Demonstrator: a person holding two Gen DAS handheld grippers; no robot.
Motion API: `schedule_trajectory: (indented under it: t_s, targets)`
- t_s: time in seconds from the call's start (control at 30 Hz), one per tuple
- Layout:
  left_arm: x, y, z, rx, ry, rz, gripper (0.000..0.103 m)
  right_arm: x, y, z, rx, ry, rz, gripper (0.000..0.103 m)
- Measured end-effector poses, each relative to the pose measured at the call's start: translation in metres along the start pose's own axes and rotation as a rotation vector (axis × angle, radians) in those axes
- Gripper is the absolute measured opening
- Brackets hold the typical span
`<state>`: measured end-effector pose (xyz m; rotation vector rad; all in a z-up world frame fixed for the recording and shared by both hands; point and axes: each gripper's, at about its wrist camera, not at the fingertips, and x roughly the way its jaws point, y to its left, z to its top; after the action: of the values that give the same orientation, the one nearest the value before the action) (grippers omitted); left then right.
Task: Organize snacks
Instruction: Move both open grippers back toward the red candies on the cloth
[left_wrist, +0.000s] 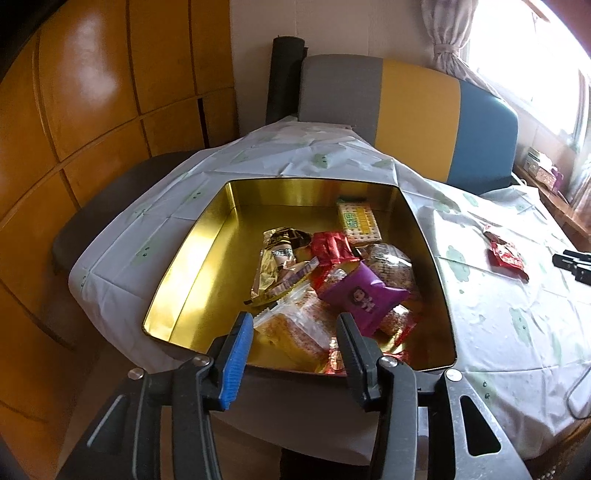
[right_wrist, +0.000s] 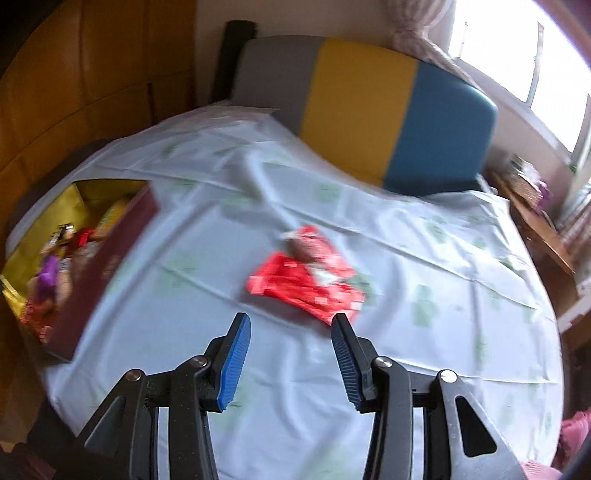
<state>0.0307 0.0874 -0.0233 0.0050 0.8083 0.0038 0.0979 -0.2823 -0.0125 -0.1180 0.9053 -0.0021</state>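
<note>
While the left tool (left_wrist: 295, 325) hangs over the near edge of the tin (left_wrist: 207, 236), its two fingers stand apart with nothing between them. The tin is shiny gold inside, and it sits on a surface covered with a pale cloth (left_wrist: 498, 314) that has green shapes on it. Snacks lie in a heap at the right side of the tin. One purple packet (left_wrist: 364, 295) lies on top, one red packet (left_wrist: 332, 247) sits behind it, and one flat cracker pack (left_wrist: 358, 221) lies at the back. One more red snack (left_wrist: 506, 256) lies out on the cloth, well apart from the tin.

From the right tool's (right_wrist: 291, 325) view, which is blurry, two red packets (right_wrist: 306, 277) lie together on the cloth, just ahead of the fingers. This tool is open too and holds nothing. The tin's dark red side (right_wrist: 107, 266) shows at the left.
</note>
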Motion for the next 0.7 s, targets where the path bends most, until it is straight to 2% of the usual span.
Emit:
schedule_trajectory:
  t_s: [0.13, 0.23, 0.33, 0.43, 0.53, 0.7]
  targets:
    - [-0.001, -0.01, 0.002, 0.028, 0.003, -0.021, 0.048, 0.006, -0.042, -0.007, 0.061, 0.01, -0.08, 0.046]
    - [-0.001, -0.021, 0.005, 0.052, 0.003, -0.035, 0.048, 0.016, -0.079, -0.02, 0.181, 0.02, -0.116, 0.046]
    - [0.001, -0.03, 0.006, 0.07, 0.006, -0.04, 0.048, 0.026, -0.1, -0.028, 0.277, 0.084, -0.137, 0.046]
    - [0.003, -0.038, 0.007, 0.076, 0.013, -0.055, 0.048, 0.028, -0.104, -0.028, 0.294, 0.088, -0.145, 0.046]
    - [0.008, -0.048, 0.008, 0.077, 0.047, -0.107, 0.048, 0.025, -0.1, -0.027, 0.278, 0.081, -0.138, 0.046]
    - [0.006, -0.078, 0.016, 0.147, 0.041, -0.175, 0.048, 0.023, -0.099, -0.026, 0.284, 0.066, -0.139, 0.046]
